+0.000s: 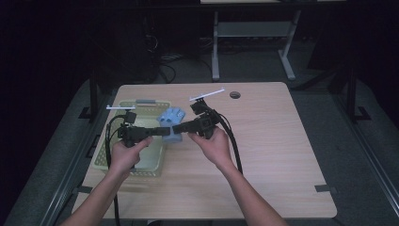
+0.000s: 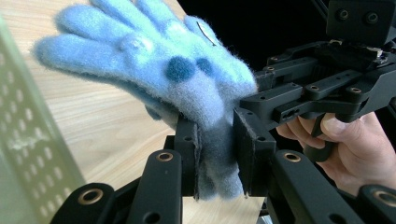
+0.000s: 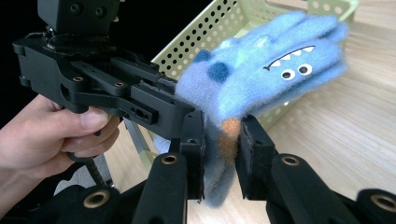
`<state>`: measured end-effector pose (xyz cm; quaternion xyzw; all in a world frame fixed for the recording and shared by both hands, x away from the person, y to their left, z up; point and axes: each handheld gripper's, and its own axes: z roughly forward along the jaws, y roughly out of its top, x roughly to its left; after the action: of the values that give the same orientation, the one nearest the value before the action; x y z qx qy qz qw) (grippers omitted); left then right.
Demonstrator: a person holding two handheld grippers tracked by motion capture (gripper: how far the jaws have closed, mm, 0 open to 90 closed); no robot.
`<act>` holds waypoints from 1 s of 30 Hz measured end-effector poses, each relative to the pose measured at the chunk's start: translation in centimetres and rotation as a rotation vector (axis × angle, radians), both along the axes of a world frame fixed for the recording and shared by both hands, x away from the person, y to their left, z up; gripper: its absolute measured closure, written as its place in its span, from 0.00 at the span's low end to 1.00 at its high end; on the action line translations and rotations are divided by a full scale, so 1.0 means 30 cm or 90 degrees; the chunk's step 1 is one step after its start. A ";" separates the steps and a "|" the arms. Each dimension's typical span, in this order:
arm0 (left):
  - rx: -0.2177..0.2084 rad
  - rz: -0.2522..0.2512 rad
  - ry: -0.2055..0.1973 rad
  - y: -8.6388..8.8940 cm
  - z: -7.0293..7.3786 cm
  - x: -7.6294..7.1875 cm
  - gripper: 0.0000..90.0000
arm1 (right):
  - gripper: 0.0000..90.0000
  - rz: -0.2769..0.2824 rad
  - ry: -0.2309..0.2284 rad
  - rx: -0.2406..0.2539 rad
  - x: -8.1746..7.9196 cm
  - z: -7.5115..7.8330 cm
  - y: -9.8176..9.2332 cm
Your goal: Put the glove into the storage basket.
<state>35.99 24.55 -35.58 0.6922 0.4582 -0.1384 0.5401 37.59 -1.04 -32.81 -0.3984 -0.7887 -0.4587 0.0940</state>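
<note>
We have the blue glove (image 1: pixel 171 123) pinched between both tools at once, and what matters for the next move is how it lies against the two sets of jaws. The left gripper (image 1: pixel 162 131) and the right gripper (image 1: pixel 178 128) meet nose to nose above the left half of the counter (image 1: pixel 263 155), just off the right rim of the pale green basket (image 1: pixel 123 162), which stands along the counter's left edge. Each pair of jaws is nearly closed and clamped on the cuff end of the glove. In the left gripper view the cuff is squeezed flat between our pads (image 2: pixel 189 154) and the glove (image 2: pixel 154 65) spreads up and away, fingers pointing toward the far edge. In the right gripper view the same thing shows from the other side: the pads (image 3: pixel 252 154) grip the cuff near its orange patch, and the face side of the glove (image 3: pixel 275 70), with its little eyes and teeth, leans over the basket (image 3: pixel 219 28).

So the glove's long axis runs from the jaws toward the far edge, crosswise to the line of the two tools, and it hangs clear of the wood. Both hands are equally near, since both hold it; the left hand (image 1: pixel 126 155) sits over the basket, the right hand (image 1: pixel 214 146) over bare counter. We judge that the basket lies to the left of the glove, very close, so a short carry leftward would bring it over the opening. Whether we hold one layer of the cuff each or both layers together, we cannot tell.
</note>
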 end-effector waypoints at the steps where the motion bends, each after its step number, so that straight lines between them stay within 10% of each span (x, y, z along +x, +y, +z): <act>1: -0.002 0.002 0.000 0.004 0.001 0.000 0.80 | 0.83 0.000 0.000 0.000 0.000 0.000 0.000; 30: -0.008 0.034 0.010 0.171 -0.014 -0.010 0.81 | 0.82 0.040 0.012 0.017 0.046 -0.021 0.160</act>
<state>35.68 29.68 -35.99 0.6752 0.4799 -0.1321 0.5444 38.96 3.76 -33.45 -0.3766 -0.7938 -0.4619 0.1211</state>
